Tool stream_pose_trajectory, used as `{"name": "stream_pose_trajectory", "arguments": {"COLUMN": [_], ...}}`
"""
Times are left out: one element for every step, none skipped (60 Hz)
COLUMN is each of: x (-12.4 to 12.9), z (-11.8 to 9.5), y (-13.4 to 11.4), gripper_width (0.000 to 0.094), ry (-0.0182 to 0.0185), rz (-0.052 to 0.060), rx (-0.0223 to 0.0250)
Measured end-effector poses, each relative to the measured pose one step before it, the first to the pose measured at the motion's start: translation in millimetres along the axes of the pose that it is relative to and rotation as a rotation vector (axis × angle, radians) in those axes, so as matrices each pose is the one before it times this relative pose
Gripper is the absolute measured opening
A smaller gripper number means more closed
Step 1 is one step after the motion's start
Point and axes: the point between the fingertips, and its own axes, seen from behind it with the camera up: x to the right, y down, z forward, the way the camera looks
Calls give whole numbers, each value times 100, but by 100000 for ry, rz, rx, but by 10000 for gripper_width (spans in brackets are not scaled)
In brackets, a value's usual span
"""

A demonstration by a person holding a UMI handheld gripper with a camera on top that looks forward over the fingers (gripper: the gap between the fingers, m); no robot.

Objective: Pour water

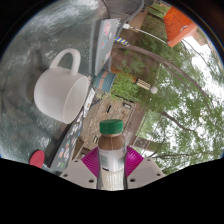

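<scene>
Gripper view: bottle held between the pink pads, gripper clamped on its body at both sides; green cap on, pointing forward along the fingers, so long axis runs straight ahead from the gripper; brownish label under the cap, contents not readable.

White mug ahead and to the left of the bottle, well beyond the cap; handle on the far side, mouth seemingly turned away from the gripper, interior not visible; looks tilted only because the whole view is rolled. Mug resting on a glossy counter reflecting sky and trees; counter edge running diagonally between mug and bottle. Small red thing near the left finger, unclear what. Orange thing far off to the right, trees and ground beyond.

Judged stage: bottle lifted and carried, not yet over the mug; no water seen flowing. Cap appears closed, so pour likely blocked unless removed; cannot confirm seal. Key relation: mug lies left-forward of the bottle neck, gap clear between them; next move needs a swing left and forward, then a tip of the neck toward the mug rim. Risk: missing the rim, spill on counter, knock against the mug side.
</scene>
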Motion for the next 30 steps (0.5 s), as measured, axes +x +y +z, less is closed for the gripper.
{"name": "stream_pose_trajectory", "arguments": {"x": [493, 648, 622, 633, 552, 124, 534, 246, -250, 284, 142, 344, 76, 205, 165, 279, -4, -87, -433, 319, 359, 438, 256, 408, 337, 227, 144, 139, -52, -53], "z": [-48, 144, -168, -167, -125, 412, -189, -163, -62, -188, -187, 729, -113, -61, 89, 744, -1889, 2003, 143, 393, 296, 351, -286, 472, 351, 334, 329, -567, 150, 187], "y": [433, 356, 601, 590, 544, 353, 563, 646, 627, 550, 536, 143, 794, 853, 1010, 804, 2248, -755, 2176, 496, 647, 841, 1594, 877, 628, 651, 419, 557, 293, 211], "gripper_width": [296, 296, 296, 296, 297, 295, 296, 296, 296, 296, 295, 295, 297, 297, 296, 297, 298, 298, 299, 298, 298, 297, 298, 297, 297, 297, 296, 297, 297, 296], "ry": [908, 1356, 883, 775, 842, 371, 561, -39, 1615, -364, -834, -2226, -901, -409, -707, -1849, 4488, -6324, 1204, -1170, -730, -120, -48, -515, -113, -185, -223, 356, -393, -397], "rz": [7484, 7618, 8733, 9374, 9987, 10240, 10554, 10638, 11382, 10684, 10573, 9416, 10085, 9828, 9445, 9016, 13393, 3361, 9844, 6410, 5796, 4453, 3966, 261, 33, 76, -203, 2030, -1136, 86], "rx": [-1189, -386, -1084, -1079, -779, -756, -950, -1729, -485, -698, -442, -26, -1136, -1205, -1674, -2448, 3619, -5042, 1971, -712, -855, -1258, -1128, -1893, -1394, -930, -521, 731, -557, -514]}}
